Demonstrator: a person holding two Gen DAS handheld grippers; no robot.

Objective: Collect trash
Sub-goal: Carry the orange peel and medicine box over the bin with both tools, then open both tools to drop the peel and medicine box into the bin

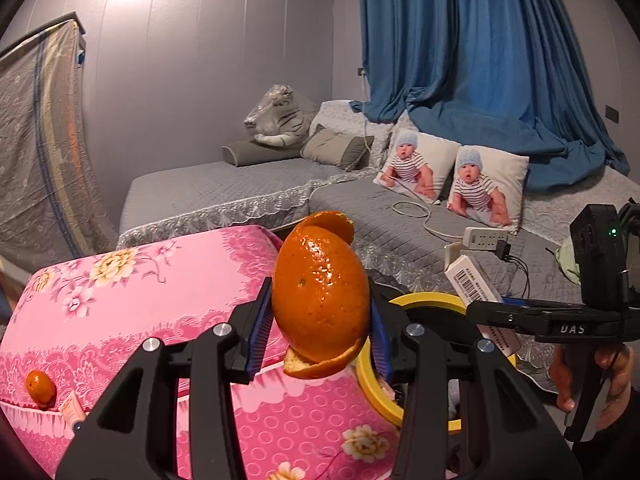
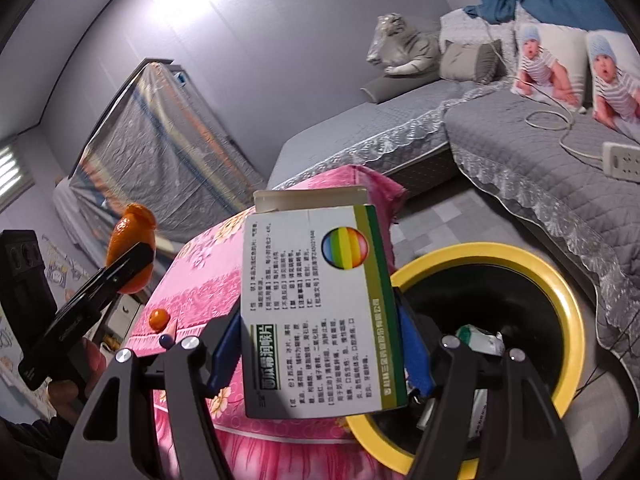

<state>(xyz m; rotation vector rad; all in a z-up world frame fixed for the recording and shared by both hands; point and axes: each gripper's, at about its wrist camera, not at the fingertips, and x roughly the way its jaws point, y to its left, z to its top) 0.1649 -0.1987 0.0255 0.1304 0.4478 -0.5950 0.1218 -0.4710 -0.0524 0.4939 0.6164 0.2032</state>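
Observation:
An orange peel [image 1: 320, 292], curled like an empty shell, is pinched between the blue pads of my left gripper [image 1: 320, 304], which is shut on it above the pink floral cloth [image 1: 140, 300]. My right gripper [image 2: 316, 340] is shut on a white medicine box [image 2: 320, 308] with a green stripe and an open top flap. Just right of the box stands a black bin with a yellow rim [image 2: 560, 300], with crumpled trash [image 2: 480, 340] inside. The left wrist view shows the bin rim [image 1: 424, 300] behind the peel, and the right gripper [image 1: 492, 308] with the box [image 1: 476, 284] over it.
On the pink cloth lie a small whole orange [image 1: 40, 388] and a small tube [image 1: 72, 406]. Behind is a grey bed [image 1: 224, 188] with pillows, a plush tiger [image 1: 280, 120], a power strip [image 1: 484, 236] with its cord, and a blue curtain [image 1: 480, 60].

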